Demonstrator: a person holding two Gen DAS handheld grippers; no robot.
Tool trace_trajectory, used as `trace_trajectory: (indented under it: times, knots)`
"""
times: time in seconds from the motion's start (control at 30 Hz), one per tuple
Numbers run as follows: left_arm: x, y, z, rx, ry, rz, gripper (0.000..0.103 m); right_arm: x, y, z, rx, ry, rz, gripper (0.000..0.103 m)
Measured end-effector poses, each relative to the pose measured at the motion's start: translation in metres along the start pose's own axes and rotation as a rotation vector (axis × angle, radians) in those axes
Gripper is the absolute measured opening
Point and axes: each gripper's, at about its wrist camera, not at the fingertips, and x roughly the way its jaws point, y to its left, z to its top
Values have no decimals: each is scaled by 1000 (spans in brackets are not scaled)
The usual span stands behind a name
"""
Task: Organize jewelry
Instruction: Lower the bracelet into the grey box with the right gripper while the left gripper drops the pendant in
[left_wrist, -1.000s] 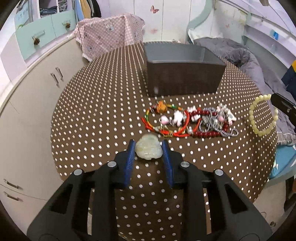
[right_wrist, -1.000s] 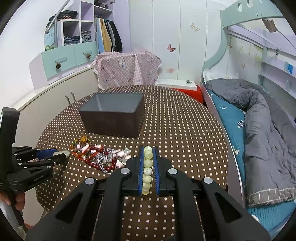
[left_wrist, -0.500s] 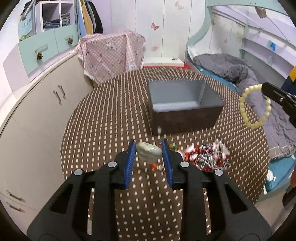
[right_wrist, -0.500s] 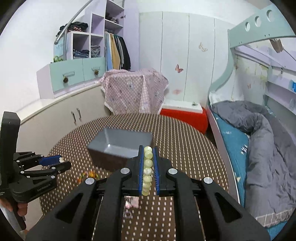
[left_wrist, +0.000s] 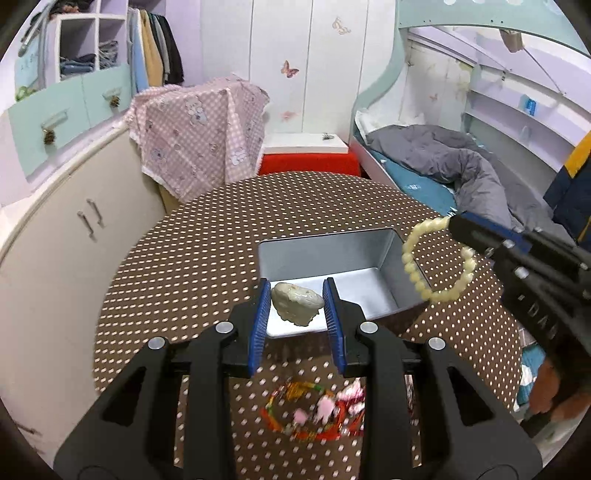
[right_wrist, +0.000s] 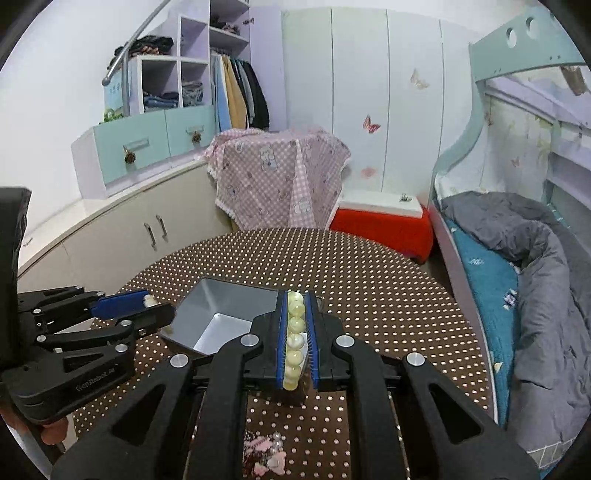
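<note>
My left gripper (left_wrist: 295, 301) is shut on a pale green jade pendant (left_wrist: 297, 303) and holds it over the near part of the dark open box (left_wrist: 332, 254), which has a silver-grey inside. My right gripper (right_wrist: 295, 306) is shut on a pale yellow bead bracelet (right_wrist: 294, 339); in the left wrist view that bracelet (left_wrist: 436, 258) hangs as a ring over the box's right wall. In the right wrist view the box (right_wrist: 218, 314) sits just ahead, with the left gripper (right_wrist: 147, 306) at its left edge. The remaining jewelry pile (left_wrist: 314, 410) lies on the dotted table below my left fingers.
The round brown polka-dot table (left_wrist: 207, 258) carries the box. Cream cabinets (left_wrist: 66, 236) stand to the left, a pink checked cloth (left_wrist: 199, 140) and a red stool (left_wrist: 306, 158) behind, and a bed with a grey duvet (left_wrist: 450, 162) on the right. A person's hand (left_wrist: 554, 402) grips the right tool.
Both grippers rose and moved forward from the jewelry pile to the box. The pendant now hangs over the box's inside, and the bracelet has come in over its right wall.
</note>
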Motion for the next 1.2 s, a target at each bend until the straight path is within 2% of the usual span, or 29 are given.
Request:
trace_trajectory:
  times: [0.4, 0.43, 0.47, 0.5, 0.53, 0.57, 0.6, 0.63, 0.67, 0.77, 1.2]
  knots:
    - [54, -3, 10, 2, 84, -8, 29, 38, -3, -3, 4, 103, 34, 10]
    - [56, -5, 9, 7, 87, -3, 29, 38, -5, -4, 11, 107, 33, 14]
    - [58, -6, 9, 16, 92, 4, 29, 38, -7, -4, 18, 110, 30, 23]
    - [57, -7, 8, 22, 90, 6, 30, 37, -9, -4, 27, 107, 22, 28]
    - [57, -8, 8, 32, 84, 7, 30, 37, -11, -3, 29, 104, 15, 40]
    - [57, -9, 8, 43, 81, 12, 30, 35, -13, -4, 30, 98, 2, 46]
    - [56, -11, 8, 46, 75, 15, 33, 34, -15, -4, 31, 94, -10, 47]
    - [54, -11, 8, 46, 71, 13, 50, 34, -17, -4, 32, 96, -15, 48]
    - [53, -11, 9, 46, 63, 13, 59, 33, -19, -5, 35, 97, -17, 49]
    - [51, -11, 9, 45, 58, 18, 60, 30, -26, -5, 44, 90, -31, 52]
    - [37, -11, 7, 29, 44, 31, 60, 13, -33, -11, 59, 75, -50, 53]
